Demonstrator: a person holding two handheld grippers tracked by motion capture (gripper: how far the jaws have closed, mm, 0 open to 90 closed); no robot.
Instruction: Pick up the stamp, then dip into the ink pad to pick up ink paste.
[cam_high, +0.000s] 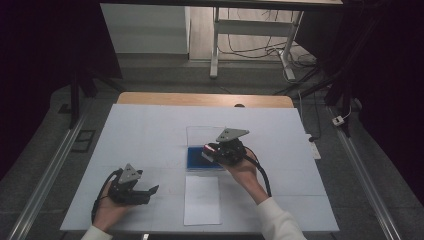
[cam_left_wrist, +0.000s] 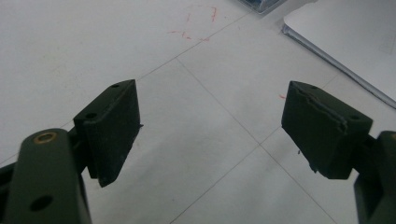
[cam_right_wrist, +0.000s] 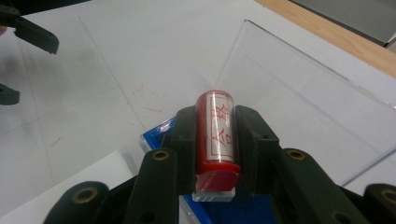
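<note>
Right gripper view: a red stamp (cam_right_wrist: 215, 135) sat pinched between the black jaws.

The right gripper (cam_high: 216, 149) held it lying sideways over the blue ink pad (cam_high: 196, 159), whose clear lid (cam_right_wrist: 303, 88) stood open. The left gripper (cam_high: 148, 192) rested well apart on the white table (cam_high: 145, 135), jaws spread wide, near a paper sheet (cam_high: 202, 200).

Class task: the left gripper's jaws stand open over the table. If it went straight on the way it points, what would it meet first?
Probably the white sheet of paper: the left gripper points toward its edge, with bare table between.
</note>
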